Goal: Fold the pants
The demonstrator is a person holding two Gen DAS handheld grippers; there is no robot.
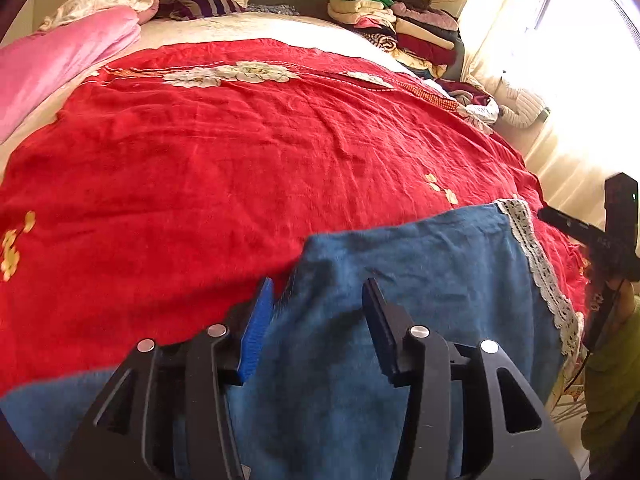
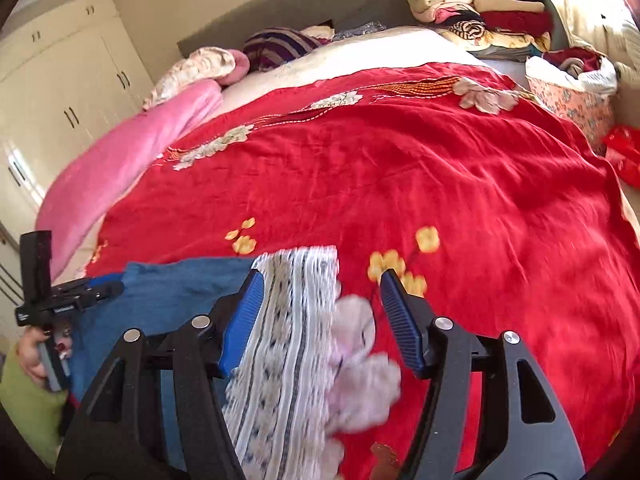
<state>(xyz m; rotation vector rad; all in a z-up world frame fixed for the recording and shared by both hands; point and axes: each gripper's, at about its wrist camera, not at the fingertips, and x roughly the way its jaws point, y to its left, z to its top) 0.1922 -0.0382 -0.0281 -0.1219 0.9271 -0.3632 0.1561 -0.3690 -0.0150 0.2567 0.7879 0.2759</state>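
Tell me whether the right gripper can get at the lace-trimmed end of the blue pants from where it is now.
Probably yes. The right gripper stands open directly over the lace trim of the blue pants, which lies flat on the red bedspread. Nothing covers it; the left gripper is off to the side.

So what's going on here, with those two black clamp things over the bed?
A person is folding a pair of blue pants on a bed with a red cover, holding a gripper in each hand. The left gripper is open above the blue cloth, not pinching it. The right gripper is open too, over the lace-trimmed edge of the pants. The pants lie flat near the bed's edge, and neither gripper holds them at this moment. Folded clothes are stacked at the far corner.
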